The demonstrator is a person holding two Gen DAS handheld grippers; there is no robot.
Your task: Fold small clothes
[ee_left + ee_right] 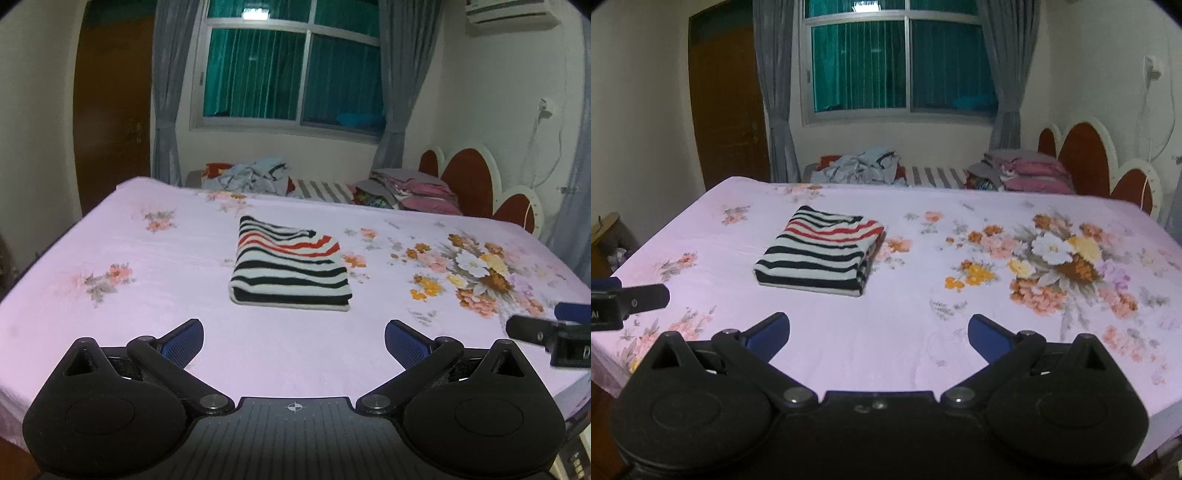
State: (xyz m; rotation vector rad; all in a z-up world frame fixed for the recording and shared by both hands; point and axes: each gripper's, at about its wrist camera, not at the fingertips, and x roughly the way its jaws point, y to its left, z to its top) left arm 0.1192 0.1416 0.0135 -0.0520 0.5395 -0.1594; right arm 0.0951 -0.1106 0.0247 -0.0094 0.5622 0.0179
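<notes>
Folded striped garment [290, 264], black, white and red bands, flat on the pink floral bed sheet [147, 295], near the middle of the bed and just beyond both tools. Left tool [293, 341] and right tool [879, 334] released, jaws spread wide, empty, low over the near edge. Loose clothes pile [255, 175] at far side, under the window [291, 74].

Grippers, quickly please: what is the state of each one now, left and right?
Left gripper: open, holding nothing.
Right gripper: open, holding nothing; the folded striped garment lies apart on the bed.
</notes>
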